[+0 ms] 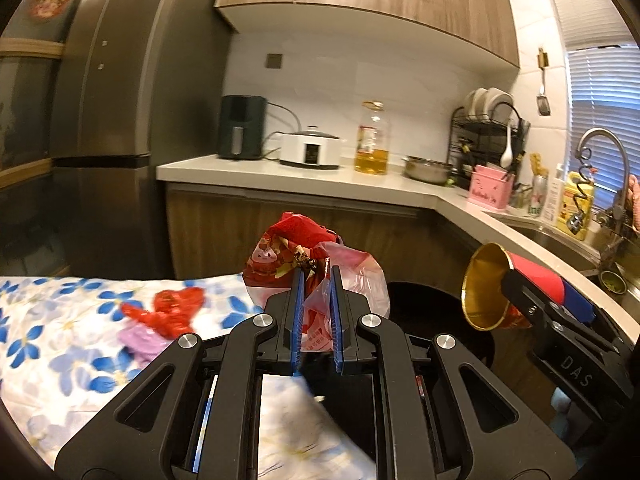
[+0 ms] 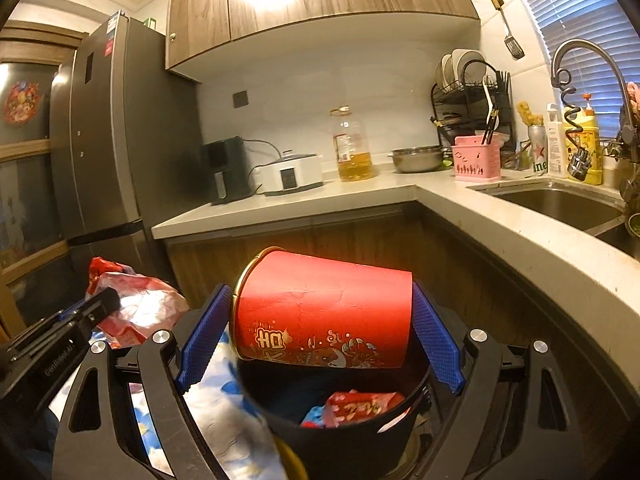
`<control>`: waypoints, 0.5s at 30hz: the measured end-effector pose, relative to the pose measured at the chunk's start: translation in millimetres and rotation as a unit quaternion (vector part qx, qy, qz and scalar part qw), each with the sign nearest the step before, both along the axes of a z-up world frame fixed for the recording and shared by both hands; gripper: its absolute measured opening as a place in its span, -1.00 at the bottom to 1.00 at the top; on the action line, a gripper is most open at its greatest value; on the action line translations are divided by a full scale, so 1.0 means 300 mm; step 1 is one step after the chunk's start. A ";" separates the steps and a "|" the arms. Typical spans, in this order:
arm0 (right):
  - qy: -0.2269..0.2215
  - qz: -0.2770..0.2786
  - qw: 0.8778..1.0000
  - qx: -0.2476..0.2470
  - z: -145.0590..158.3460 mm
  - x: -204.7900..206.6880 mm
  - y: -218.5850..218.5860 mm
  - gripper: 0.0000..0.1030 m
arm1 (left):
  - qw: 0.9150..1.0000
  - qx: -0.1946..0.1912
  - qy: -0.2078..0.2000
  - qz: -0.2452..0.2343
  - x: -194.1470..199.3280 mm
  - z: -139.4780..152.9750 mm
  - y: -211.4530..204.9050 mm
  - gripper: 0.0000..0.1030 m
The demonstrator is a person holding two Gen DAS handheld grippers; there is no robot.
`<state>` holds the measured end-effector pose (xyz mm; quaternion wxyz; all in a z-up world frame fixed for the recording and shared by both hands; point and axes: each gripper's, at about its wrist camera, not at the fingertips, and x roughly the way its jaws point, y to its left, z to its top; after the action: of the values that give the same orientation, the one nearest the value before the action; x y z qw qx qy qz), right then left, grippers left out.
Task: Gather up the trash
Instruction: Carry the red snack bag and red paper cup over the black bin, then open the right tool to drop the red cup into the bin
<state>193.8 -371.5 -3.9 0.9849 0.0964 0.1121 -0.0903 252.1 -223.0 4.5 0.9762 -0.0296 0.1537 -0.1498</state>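
My left gripper point(image 1: 316, 280) is shut on a crumpled red and white plastic bag point(image 1: 308, 264), held up past the edge of the flowered table point(image 1: 60, 344). The right wrist view shows the same bag point(image 2: 136, 304) at the left, in the left gripper point(image 2: 100, 304). My right gripper point(image 2: 320, 304) is shut on a red paper noodle cup point(image 2: 324, 308) with a gold rim, lying sideways between the blue pads point(image 2: 436, 336). The cup point(image 1: 496, 284) hangs above a black bin point(image 2: 340, 428) that holds red wrappers point(image 2: 360, 404). More red and purple wrappers point(image 1: 164, 316) lie on the table.
A white L-shaped counter point(image 2: 304, 200) carries an air fryer point(image 1: 242, 128), a white cooker point(image 1: 310, 150), an oil bottle point(image 1: 372, 140), a steel bowl point(image 1: 426, 168), a dish rack point(image 1: 488, 132) and a pink caddy point(image 2: 476, 160). The sink point(image 2: 560, 204) is at the right, a grey fridge point(image 1: 112, 100) at the left.
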 end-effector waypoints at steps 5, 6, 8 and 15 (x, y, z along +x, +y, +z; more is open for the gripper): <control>-0.005 -0.005 1.000 -0.006 -0.003 0.025 -0.040 0.64 | 1.000 0.003 -0.001 -0.017 0.052 -0.019 -0.071 -0.78; -0.005 -0.005 1.000 -0.006 -0.003 0.029 -0.046 0.64 | 1.000 0.002 0.000 -0.019 0.058 -0.020 -0.074 -0.78; -0.006 -0.005 1.000 -0.005 -0.004 0.037 -0.054 0.64 | 1.000 0.000 0.001 -0.024 0.074 -0.026 -0.088 -0.78; -0.006 -0.003 1.000 -0.002 -0.012 0.057 -0.072 0.64 | 0.999 -0.004 0.000 -0.053 0.107 -0.050 -0.119 -0.77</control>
<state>211.1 -393.2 -7.5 0.9855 0.0949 0.1058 -0.0930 284.1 -258.8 -10.3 0.9670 -0.0255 0.1540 -0.2016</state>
